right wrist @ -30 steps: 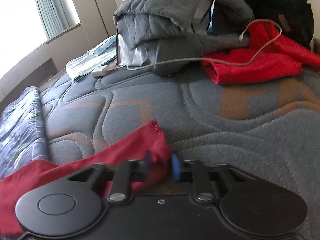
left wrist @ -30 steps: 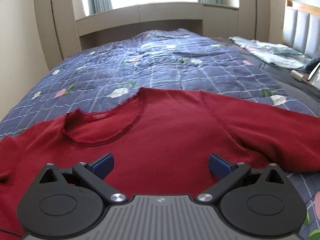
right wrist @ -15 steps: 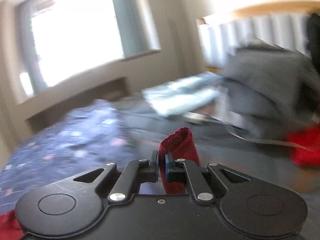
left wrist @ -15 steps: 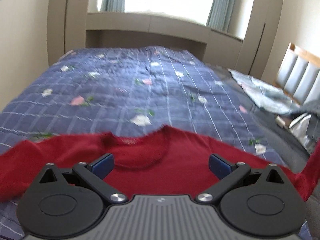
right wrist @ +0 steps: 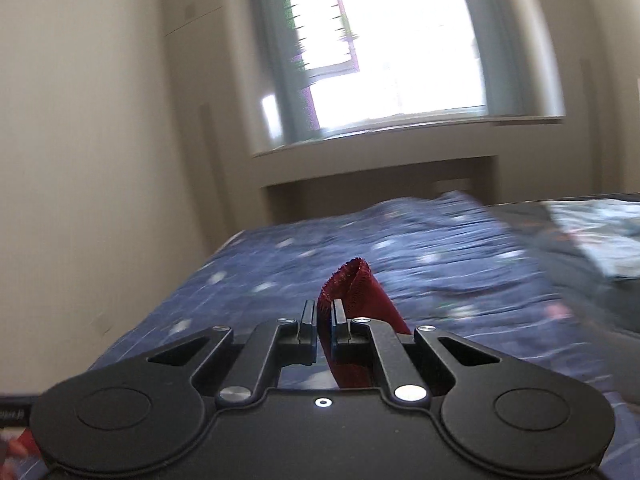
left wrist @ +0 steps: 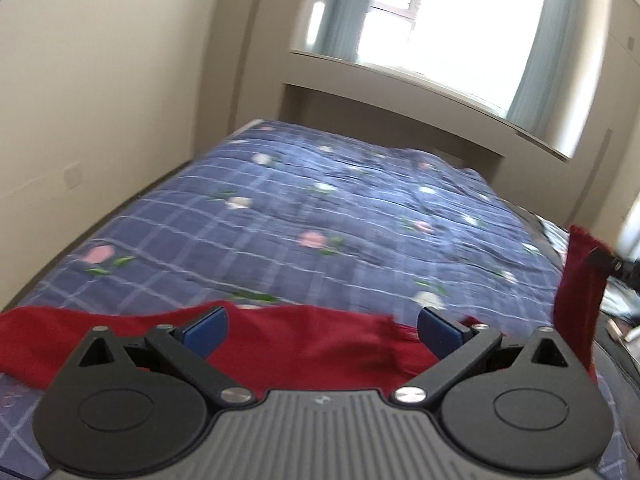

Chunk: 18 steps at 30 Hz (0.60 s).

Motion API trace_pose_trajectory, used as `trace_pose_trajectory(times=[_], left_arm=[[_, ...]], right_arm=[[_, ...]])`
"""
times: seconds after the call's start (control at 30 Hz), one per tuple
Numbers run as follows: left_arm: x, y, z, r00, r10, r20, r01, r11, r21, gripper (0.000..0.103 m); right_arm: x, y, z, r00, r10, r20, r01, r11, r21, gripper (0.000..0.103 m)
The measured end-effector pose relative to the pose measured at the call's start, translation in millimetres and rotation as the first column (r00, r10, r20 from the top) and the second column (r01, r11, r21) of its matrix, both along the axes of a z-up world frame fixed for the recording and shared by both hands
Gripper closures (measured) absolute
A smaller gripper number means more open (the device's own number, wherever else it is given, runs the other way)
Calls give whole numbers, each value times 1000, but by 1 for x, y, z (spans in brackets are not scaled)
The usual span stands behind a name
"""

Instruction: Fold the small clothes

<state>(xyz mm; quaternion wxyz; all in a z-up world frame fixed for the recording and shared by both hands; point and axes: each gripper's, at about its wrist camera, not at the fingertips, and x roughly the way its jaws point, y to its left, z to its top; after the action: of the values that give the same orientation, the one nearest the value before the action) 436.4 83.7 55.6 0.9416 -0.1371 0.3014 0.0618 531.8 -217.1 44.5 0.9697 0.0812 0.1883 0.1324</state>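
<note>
**Red sweater lifted by one cuff**

The sweater (left wrist: 320, 344) is a deep red knit, spread across the near end of a bed covered by a blue checked quilt (left wrist: 340, 224) with small flowers. One sleeve (left wrist: 578, 292) rises off the bed at the right edge of the left wrist view. Its cuff (right wrist: 352, 292), with a rough, frayed-looking rim, stands up between the closed jaws of the right gripper (right wrist: 325, 320), pinched tight there.

The left gripper (left wrist: 320, 326) hangs over the sweater's body with its jaws spread wide and nothing between them.

The gripper bodies cover much of the sweater. Both views are smeared, so the quilt pattern, the window (right wrist: 392, 56) and a pale bundle (right wrist: 600, 236) at the right are hard to read.
</note>
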Motion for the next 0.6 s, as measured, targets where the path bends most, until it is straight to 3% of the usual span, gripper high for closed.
trace_pose_trajectory(times=[0.17, 0.33, 0.6], left_arm=[[-7, 40, -16, 998, 63, -20, -63, 998, 4, 0], [-6, 61, -41, 994, 90, -65, -90, 996, 3, 0], [1, 62, -70, 991, 83, -105, -82, 997, 7, 0]], right_arm=[[0, 90, -34, 986, 152, -60, -157, 984, -85, 97], [-14, 162, -87, 953, 255, -161, -283, 942, -183, 97], [-25, 210, -151, 922, 296, -249, -364, 881, -302, 97]])
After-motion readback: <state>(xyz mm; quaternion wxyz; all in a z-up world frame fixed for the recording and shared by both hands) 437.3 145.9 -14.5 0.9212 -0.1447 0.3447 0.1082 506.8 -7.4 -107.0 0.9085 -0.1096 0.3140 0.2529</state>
